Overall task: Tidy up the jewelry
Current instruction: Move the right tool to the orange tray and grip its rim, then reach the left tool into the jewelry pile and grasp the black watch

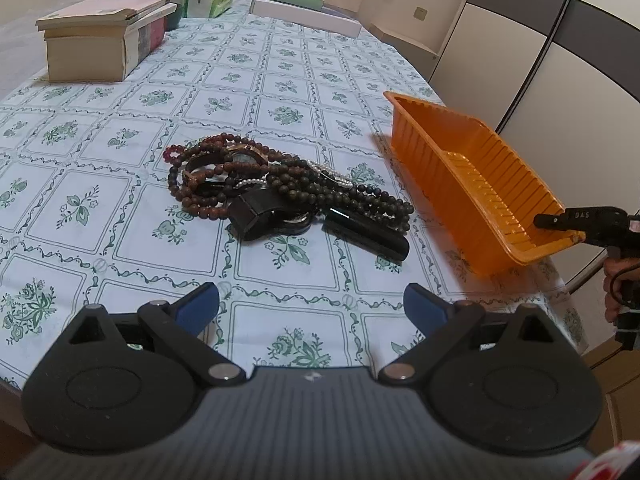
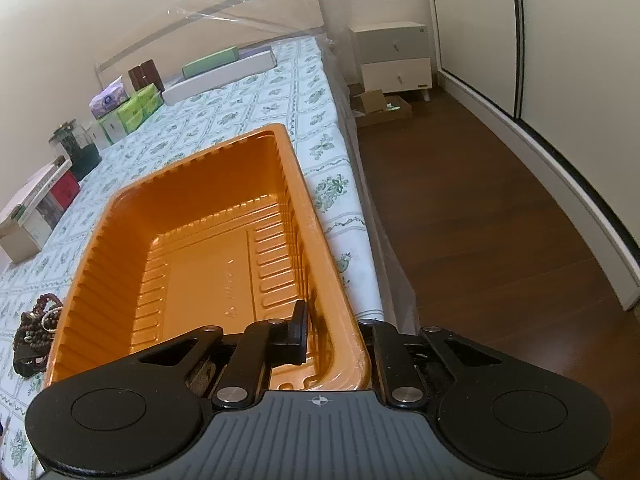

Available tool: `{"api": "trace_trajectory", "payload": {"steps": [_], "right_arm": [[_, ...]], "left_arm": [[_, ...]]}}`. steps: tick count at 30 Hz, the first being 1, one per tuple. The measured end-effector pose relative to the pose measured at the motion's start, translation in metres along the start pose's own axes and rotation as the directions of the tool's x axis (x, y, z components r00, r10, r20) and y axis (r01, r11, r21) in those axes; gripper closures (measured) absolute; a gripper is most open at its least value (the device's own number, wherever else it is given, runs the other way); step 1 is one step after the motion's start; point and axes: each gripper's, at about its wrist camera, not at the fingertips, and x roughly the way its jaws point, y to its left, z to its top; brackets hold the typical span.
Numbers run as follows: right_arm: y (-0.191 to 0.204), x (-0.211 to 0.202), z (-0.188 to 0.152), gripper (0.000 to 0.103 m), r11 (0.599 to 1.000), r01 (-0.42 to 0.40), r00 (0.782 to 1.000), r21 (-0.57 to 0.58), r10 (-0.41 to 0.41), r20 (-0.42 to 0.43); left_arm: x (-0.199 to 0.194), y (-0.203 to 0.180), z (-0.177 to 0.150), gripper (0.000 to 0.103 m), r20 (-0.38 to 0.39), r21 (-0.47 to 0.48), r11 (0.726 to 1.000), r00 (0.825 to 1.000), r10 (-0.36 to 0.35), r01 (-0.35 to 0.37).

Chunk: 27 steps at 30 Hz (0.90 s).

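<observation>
Orange tray (image 1: 472, 168) lengthwise along table edge

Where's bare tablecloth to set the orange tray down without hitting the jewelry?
Free: the cloth between the jewelry pile and the stacked boxes, and the strip before the left hand-held gripper. Crowded: the orange tray sits close beside the pile, near the table edge.

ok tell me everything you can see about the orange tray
The orange tray is a thin, glossy, rectangular plastic container with ribbed walls, a ribbed floor, a flat rolled rim and rounded corners. It is empty. It sits near the edge of the table, right of the jewelry pile, and looks tipped, its near end raised. The right gripper is shut on its near corner wall, one of the fingers inside the tray and the other outside. Nothing else touches it.
</observation>
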Motion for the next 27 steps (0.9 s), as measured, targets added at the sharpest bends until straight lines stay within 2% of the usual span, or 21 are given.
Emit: {"api": "trace_trajectory", "payload": {"steps": [6,16,24,27], "right_arm": [[0.028,-0.02,-0.001,0.097,0.995,0.053,0.998,-0.09,-0.05,0.039],[0.073,-0.043,-0.009,0.1,0.956,0.16,0.985,-0.244,-0.141,0.096],[0.107,-0.049,0.0,0.1,0.895,0.242,0.969,-0.375,-0.205,0.135],[0.115,-0.048,-0.001,0.1,0.874,0.25,0.967,-0.417,-0.21,0.141]], "left_arm": [[-0.003,0.002,-0.001,0.008,0.006,0.007,1.0,1.0,0.001,-0.001],[-0.002,0.023,0.006,0.01,0.024,0.011,0.999,0.999,0.046,-0.046],[0.011,0.032,0.024,0.016,0.047,0.109,0.991,0.997,0.068,-0.073],[0.022,0.029,0.031,0.027,0.04,0.213,0.975,0.997,0.062,-0.069]]}}
